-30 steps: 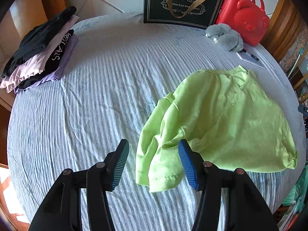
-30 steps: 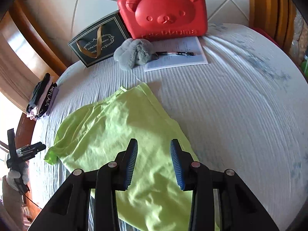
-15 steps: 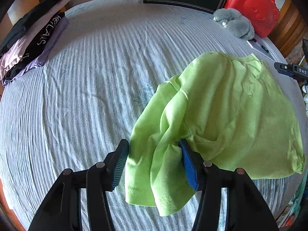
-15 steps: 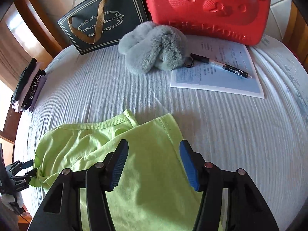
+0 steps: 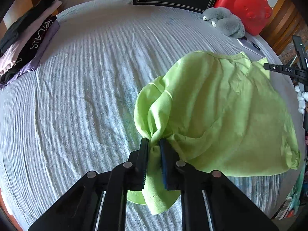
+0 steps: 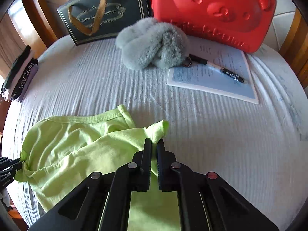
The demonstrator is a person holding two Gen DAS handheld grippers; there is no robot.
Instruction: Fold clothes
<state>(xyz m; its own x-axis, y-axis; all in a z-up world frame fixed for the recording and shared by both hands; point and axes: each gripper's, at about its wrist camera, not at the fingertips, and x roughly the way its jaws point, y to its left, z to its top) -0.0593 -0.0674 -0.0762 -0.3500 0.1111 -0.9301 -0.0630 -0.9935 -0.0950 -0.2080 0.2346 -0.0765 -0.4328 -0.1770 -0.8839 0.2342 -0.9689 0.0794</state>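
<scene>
One lime shirt [image 5: 221,105] lies rumpled and unfolded on the ribbed pale worktop [image 5: 86,96]; folding seems barely begun. From the left wrist, the left hand-held gripper [image 5: 154,144] pinches a bunched sleeve of thin, soft cloth. A folded stack [image 5: 25,44] sits far left.

From the right wrist, the right hand-held gripper [image 6: 154,144] clamps what is probably the shoulder edge.

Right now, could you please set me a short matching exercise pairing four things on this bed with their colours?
Things:
1. shirt
2. bear-face case
3. fluffy toy
4. gift bag

Colours:
A. grey
B. dark with a gold ribbon handle
C. lime green
D. red

Pairs: 1-C, 2-D, 3-A, 4-B
</scene>
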